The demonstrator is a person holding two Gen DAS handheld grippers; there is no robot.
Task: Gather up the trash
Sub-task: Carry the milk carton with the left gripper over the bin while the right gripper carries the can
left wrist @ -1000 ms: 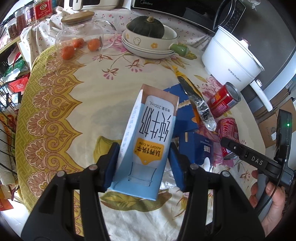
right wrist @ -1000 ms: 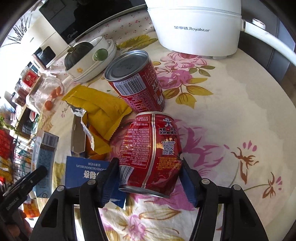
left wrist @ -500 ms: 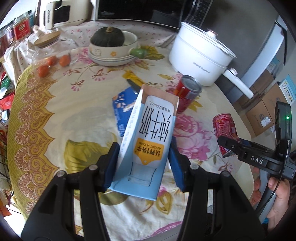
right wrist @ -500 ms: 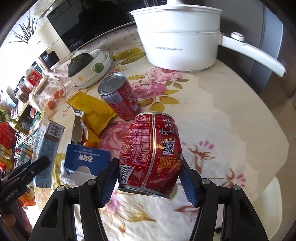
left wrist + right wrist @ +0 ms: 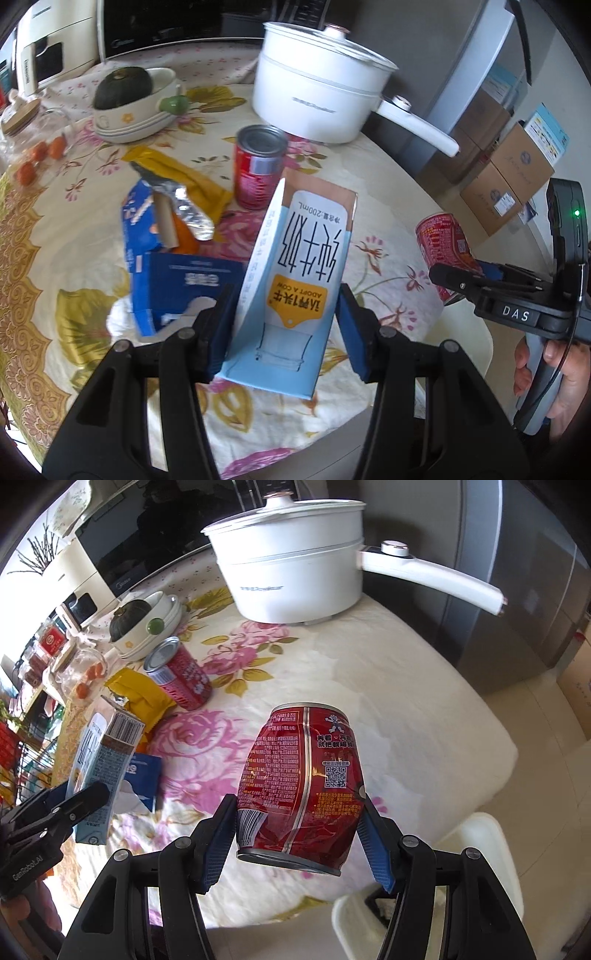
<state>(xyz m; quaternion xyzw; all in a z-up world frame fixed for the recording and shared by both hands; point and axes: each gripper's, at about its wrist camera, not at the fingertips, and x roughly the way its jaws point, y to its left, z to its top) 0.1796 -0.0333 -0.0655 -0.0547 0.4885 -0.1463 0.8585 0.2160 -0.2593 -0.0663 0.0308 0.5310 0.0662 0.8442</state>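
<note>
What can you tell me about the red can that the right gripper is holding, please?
The red can is a dented metal drink can with a silver seam, white print, a barcode and a QR code. It is clamped at its lower sides between the blue pads of the right gripper, roughly upright and tilted slightly, lifted clear of the floral tablecloth. Only the pads touch it. The left wrist view shows it too.

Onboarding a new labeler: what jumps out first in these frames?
Each gripper grips trash above the floral table: the left gripper a blue milk carton, the right gripper a dented red can. Behind stand a second can and a big white pot.
</note>
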